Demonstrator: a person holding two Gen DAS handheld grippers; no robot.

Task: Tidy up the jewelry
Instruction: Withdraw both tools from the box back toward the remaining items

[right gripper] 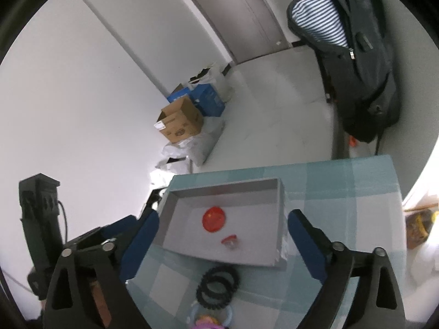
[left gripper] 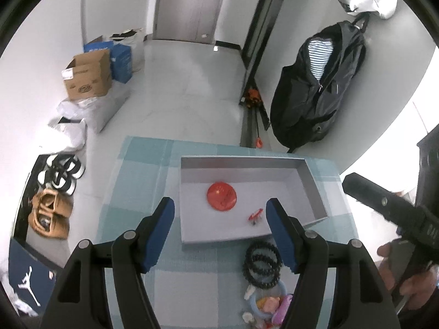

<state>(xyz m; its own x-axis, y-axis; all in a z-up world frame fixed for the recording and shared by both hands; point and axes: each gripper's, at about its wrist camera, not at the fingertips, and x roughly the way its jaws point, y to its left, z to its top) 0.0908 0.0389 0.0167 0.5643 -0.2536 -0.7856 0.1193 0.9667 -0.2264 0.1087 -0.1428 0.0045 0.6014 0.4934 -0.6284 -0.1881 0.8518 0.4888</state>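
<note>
A grey open box (left gripper: pixel 312 189) (right gripper: pixel 279 219) sits on the blue checked cloth. In it lie a round red badge (left gripper: pixel 221 196) (right gripper: pixel 214 218) and a small red trinket (left gripper: pixel 255 216) (right gripper: pixel 230 240). In front of the box lie black bead bracelets (left gripper: pixel 262 263) (right gripper: pixel 218 282), and nearer still a pale blue ring with pink pieces (left gripper: pixel 270 305) (right gripper: pixel 211 318). My left gripper (left gripper: pixel 219 213) is open and empty above the box's near edge. My right gripper (right gripper: pixel 222 233) is open and empty above the box and bracelets.
The cloth-covered table (left gripper: pixel 142 170) (right gripper: pixel 365 192) ends at the floor beyond the box. Cardboard boxes (left gripper: pixel 87 76) (right gripper: pixel 181 122) and shoes (left gripper: pixel 52 213) stand on the floor to the left. A dark jacket (left gripper: pixel 321 82) (right gripper: pixel 365 63) hangs on the right.
</note>
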